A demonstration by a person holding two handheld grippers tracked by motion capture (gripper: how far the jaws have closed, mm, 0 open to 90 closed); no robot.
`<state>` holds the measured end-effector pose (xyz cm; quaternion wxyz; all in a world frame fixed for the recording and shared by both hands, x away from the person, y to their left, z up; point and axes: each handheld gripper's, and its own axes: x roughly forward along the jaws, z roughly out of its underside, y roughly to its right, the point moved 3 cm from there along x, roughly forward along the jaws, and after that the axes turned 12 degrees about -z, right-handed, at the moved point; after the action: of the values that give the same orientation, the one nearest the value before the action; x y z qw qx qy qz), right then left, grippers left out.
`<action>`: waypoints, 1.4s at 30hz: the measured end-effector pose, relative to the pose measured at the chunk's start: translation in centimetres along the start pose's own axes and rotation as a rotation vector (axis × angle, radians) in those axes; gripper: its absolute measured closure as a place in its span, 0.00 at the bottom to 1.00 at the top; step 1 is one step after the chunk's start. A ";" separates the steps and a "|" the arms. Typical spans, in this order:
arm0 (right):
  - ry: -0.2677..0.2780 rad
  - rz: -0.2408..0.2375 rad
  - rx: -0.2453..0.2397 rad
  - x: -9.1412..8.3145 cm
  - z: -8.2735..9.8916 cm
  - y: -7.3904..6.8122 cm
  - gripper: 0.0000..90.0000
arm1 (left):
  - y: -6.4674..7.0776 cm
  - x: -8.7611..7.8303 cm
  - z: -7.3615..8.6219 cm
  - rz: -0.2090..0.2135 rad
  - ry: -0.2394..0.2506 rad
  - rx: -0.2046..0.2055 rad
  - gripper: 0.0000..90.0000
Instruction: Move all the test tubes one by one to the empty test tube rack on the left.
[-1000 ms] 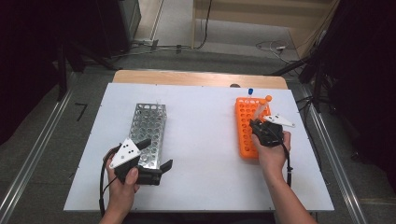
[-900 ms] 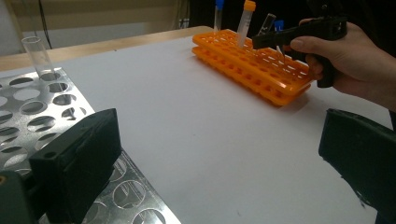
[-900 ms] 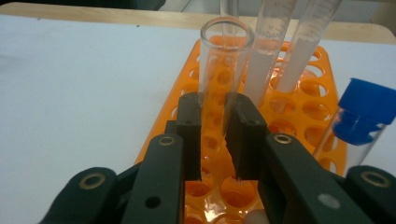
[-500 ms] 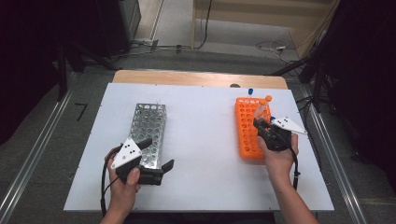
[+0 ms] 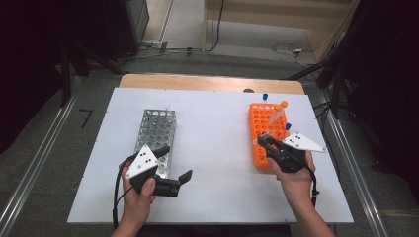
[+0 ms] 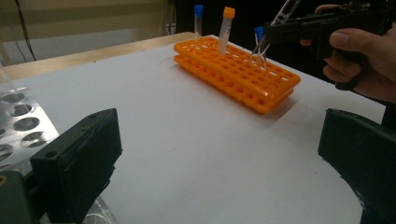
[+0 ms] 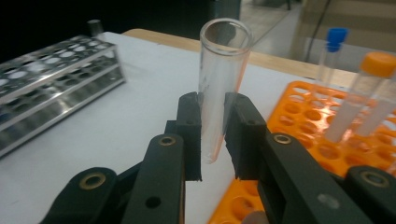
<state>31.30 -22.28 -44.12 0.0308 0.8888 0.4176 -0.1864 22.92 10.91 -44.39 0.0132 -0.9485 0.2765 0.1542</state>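
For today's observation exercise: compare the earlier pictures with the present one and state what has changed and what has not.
The right gripper, shut on a clear uncapped tube, has lifted it above the orange rack and drifted toward the rack's near end. The left gripper stays open beside the metal rack; both racks and capped tubes are unmoved.

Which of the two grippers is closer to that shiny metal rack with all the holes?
Left. The left gripper sits right beside the near end of the metal rack; the right gripper is across the table over the orange rack, clamping a clear tube.
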 end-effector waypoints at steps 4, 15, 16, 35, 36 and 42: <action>-0.009 -0.063 -0.013 -0.1 0.2 -1.5 0.82 | 0.6 0.2 -0.4 0.020 0.005 0.003 0.01; -0.049 -0.201 -0.058 0.5 1.4 -5.0 0.83 | 1.8 0.9 -1.2 0.060 0.022 -0.014 0.07; -0.053 -0.209 -0.065 0.6 1.5 -5.2 0.83 | 2.1 1.0 -1.3 0.052 0.020 -0.010 0.10; -0.138 -0.345 -0.132 3.0 2.8 -9.1 0.83 | 5.3 2.9 -1.4 0.178 0.002 0.036 0.60; -0.140 -0.353 -0.137 3.0 2.8 -9.2 0.83 | 5.5 2.9 -1.4 0.185 0.002 0.041 0.62; -0.159 -0.378 -0.144 3.5 3.0 -10.0 0.83 | 6.0 3.2 -1.2 0.217 -0.010 0.058 0.68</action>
<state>24.91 -13.89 -47.14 0.0916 0.7725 0.5855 -0.2282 22.69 3.97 -43.81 0.0253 -0.9114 0.3818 0.1515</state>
